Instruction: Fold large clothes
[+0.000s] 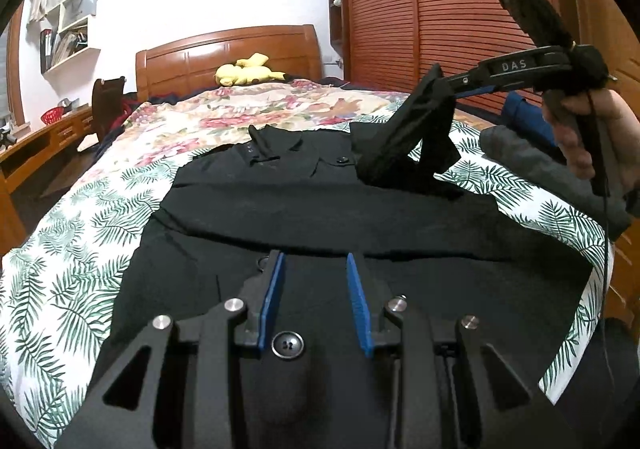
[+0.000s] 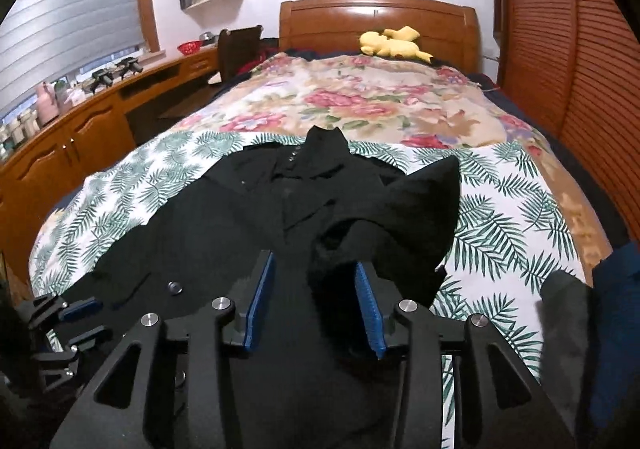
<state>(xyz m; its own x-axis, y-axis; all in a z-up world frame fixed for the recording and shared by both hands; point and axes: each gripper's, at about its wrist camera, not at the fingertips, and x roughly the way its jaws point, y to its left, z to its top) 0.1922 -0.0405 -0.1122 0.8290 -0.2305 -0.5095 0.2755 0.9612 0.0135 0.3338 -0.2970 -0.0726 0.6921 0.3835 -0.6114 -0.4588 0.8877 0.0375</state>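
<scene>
A black button-up shirt (image 1: 320, 209) lies spread on the palm-leaf bedsheet (image 1: 80, 257), collar toward the headboard; it also shows in the right wrist view (image 2: 224, 225). My left gripper (image 1: 316, 281) is open low over the shirt's lower part, with only a button and flat cloth between its blue pads. My right gripper (image 1: 444, 89) is up at the right, and the black sleeve (image 1: 404, 145) hangs from its tip. In the right wrist view the right gripper (image 2: 316, 289) has its blue pads apart, with the sleeve cloth (image 2: 404, 217) draped against the right pad (image 2: 370, 313).
A floral quilt (image 1: 256, 117) and a yellow plush toy (image 1: 248, 73) lie toward the wooden headboard (image 1: 228, 53). Folded grey and blue clothes (image 1: 532, 157) sit at the right bed edge. A wooden desk (image 2: 80, 137) runs along the left, a slatted wardrobe (image 1: 440, 9) on the right.
</scene>
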